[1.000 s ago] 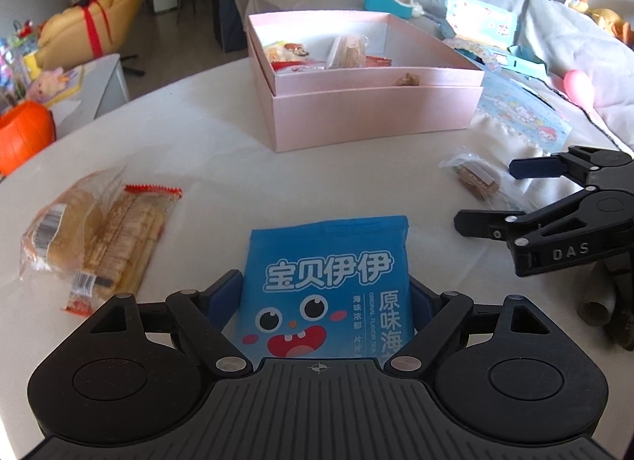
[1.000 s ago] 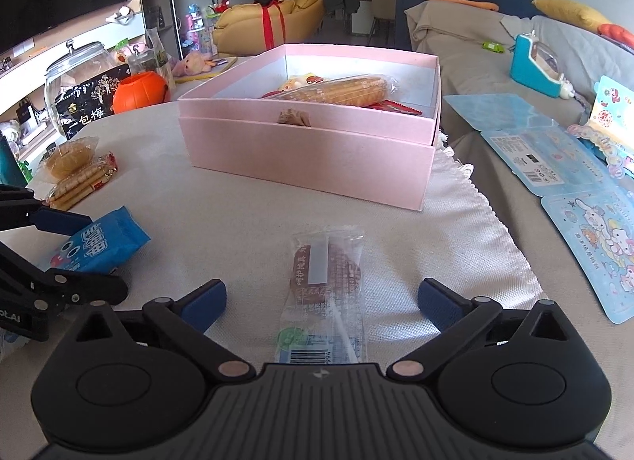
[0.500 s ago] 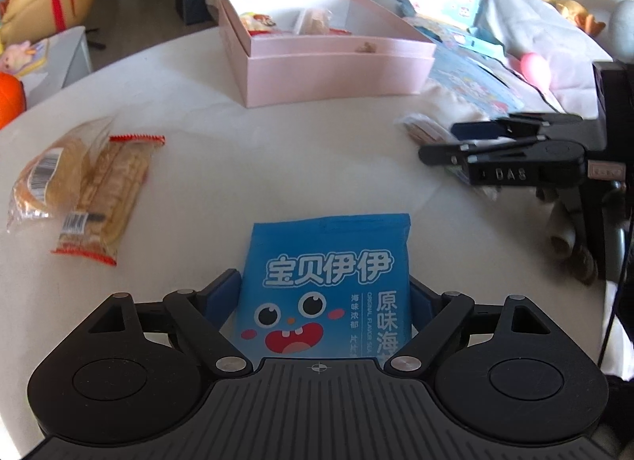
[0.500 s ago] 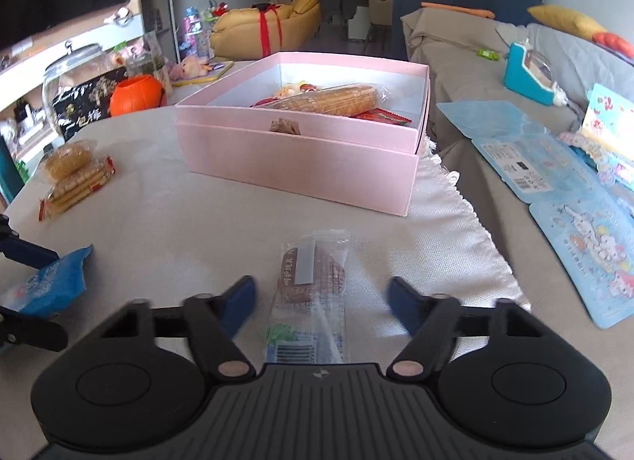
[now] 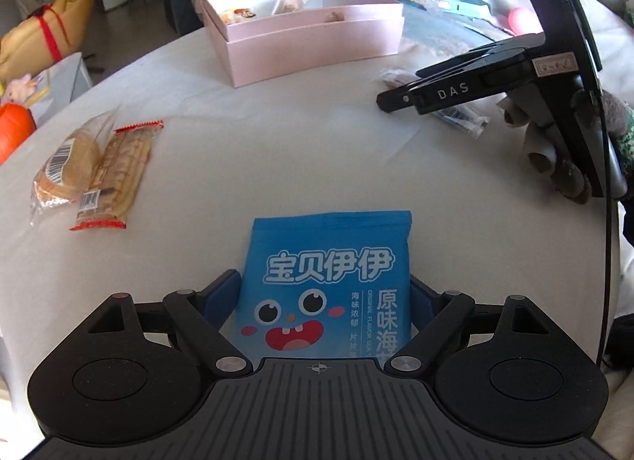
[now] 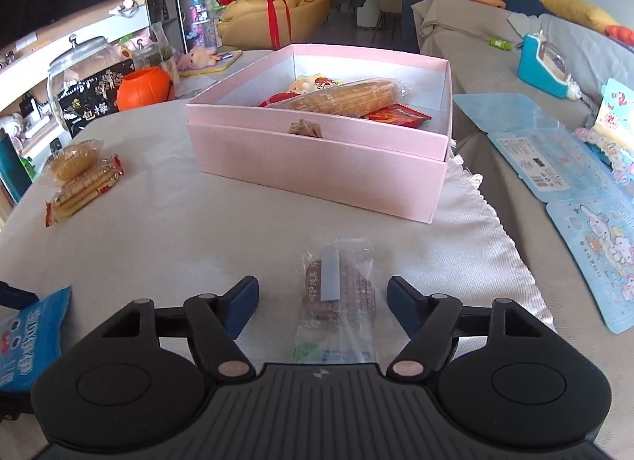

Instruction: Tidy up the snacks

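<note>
My left gripper (image 5: 325, 292) is shut on a blue seaweed snack packet (image 5: 327, 281) and holds it above the white table (image 5: 277, 151). My right gripper (image 6: 323, 295) is open, its fingers on either side of a clear-wrapped brown snack (image 6: 337, 301) lying on the tablecloth, not touching it. The pink box (image 6: 317, 151) with several snacks inside stands beyond it; it also shows in the left wrist view (image 5: 305, 36). The right gripper shows in the left wrist view (image 5: 396, 93) over the wrapped snack (image 5: 396, 77).
Two wrapped biscuit and bread packs (image 5: 95, 170) lie at the table's left, also in the right wrist view (image 6: 79, 178). An orange pumpkin bucket (image 6: 144, 87) and a glass jar (image 6: 79, 71) stand beyond the table. Blue sticker sheets (image 6: 574, 190) lie on the sofa at right.
My left gripper has risen and pulled back with the blue packet. My right gripper has narrowed around the wrapped snack and lowered toward it.
</note>
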A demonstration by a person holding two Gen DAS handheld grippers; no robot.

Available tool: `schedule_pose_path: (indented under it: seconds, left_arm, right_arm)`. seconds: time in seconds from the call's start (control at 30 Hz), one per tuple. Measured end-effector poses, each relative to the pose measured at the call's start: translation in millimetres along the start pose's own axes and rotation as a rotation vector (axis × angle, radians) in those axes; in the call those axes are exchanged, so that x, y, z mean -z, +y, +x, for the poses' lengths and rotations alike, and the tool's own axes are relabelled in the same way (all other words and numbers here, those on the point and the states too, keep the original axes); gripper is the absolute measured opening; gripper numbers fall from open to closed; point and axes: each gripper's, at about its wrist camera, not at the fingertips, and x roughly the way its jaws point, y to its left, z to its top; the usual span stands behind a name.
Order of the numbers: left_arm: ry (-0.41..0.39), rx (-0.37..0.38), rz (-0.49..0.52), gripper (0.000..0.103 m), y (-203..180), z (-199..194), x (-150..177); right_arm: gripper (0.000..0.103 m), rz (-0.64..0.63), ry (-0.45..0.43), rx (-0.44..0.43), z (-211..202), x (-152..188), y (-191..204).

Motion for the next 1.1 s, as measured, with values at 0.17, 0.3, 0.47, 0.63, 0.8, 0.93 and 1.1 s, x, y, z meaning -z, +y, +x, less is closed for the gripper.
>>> schedule_pose_path:
  seconds: [0.17, 0.3, 0.47, 0.63, 0.8, 0.93, 1.1]
  left_arm:
    - [-0.033, 0.003, -0.075, 0.084, 7, -2, -21]
    - [-0.154, -0.051, -0.081, 0.084, 16, -18, -70]
    - [-0.333, -0.125, -0.042, 0.085, 22, -45, -138]
    - [-0.529, -0.094, -0.087, 0.085, 34, -56, -197]
    - [-0.555, 0.028, -0.131, 0.088, 62, 16, -250]
    - [-0.385, 0.126, -0.352, 0.076, 86, 84, -248]
    - [-0.394, 0.136, -0.355, 0.076, 95, 77, -232]
  right_arm:
    - [0.035, 0.008, 0.022, -0.037, -12, -9, 3]
    - [0.035, -0.007, -0.063, -0.035, -41, -33, 2]
    - [0.035, -0.015, -0.264, -0.012, -101, -91, -14]
    - [0.035, -0.054, -0.403, 0.064, -133, -141, -20]
    - [0.039, 0.002, -0.423, 0.078, -115, -199, -28]
    - [0.061, 0.082, -0.251, 0.028, -61, -241, -40]
    - [0.061, 0.097, -0.233, 0.07, -47, -224, -54]
